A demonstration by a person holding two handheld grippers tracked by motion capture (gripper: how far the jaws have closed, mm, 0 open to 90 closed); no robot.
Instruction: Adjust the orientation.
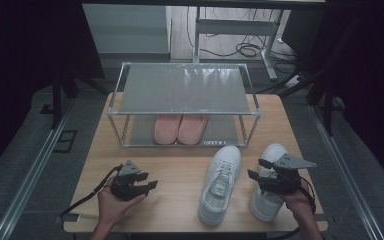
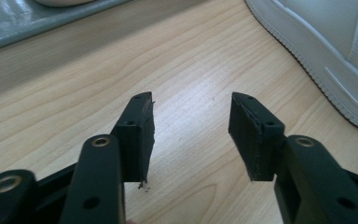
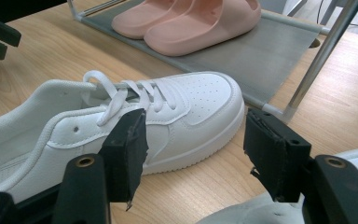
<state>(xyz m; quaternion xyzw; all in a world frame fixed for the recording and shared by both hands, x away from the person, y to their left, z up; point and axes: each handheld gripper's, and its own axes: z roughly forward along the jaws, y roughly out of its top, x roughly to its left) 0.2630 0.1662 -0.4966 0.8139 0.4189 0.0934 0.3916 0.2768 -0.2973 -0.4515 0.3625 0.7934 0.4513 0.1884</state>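
Left gripper [image 1: 147,186]: we are holding it low over the wooden table [image 1: 180,170], its black jaws standing wide apart with nothing but bare wood grain between them; the ribbed pads [image 2: 254,133] are looking frayed at the edges.
Right gripper [image 1: 256,169]: we are holding it open above the right sneaker [image 1: 266,197], with the jaws gaping and gripping nothing; its grey three-cornered plate is sitting on top.
Left sneaker [image 1: 220,184]: it is lying on the table between our two grippers, toe pointing at the rack, just beside the right sneaker and apart from both grippers.
Sneaker look: we are seeing smooth white leather, a thick ridged sole, white laces and a perforated rounded toe [image 3: 205,93].
Rack [image 1: 182,95]: it is standing at the far side of the table, metal tubes carrying grey fabric shelves.
Slippers [image 1: 179,127]: a soft pink pair is resting side by side on the lower shelf.
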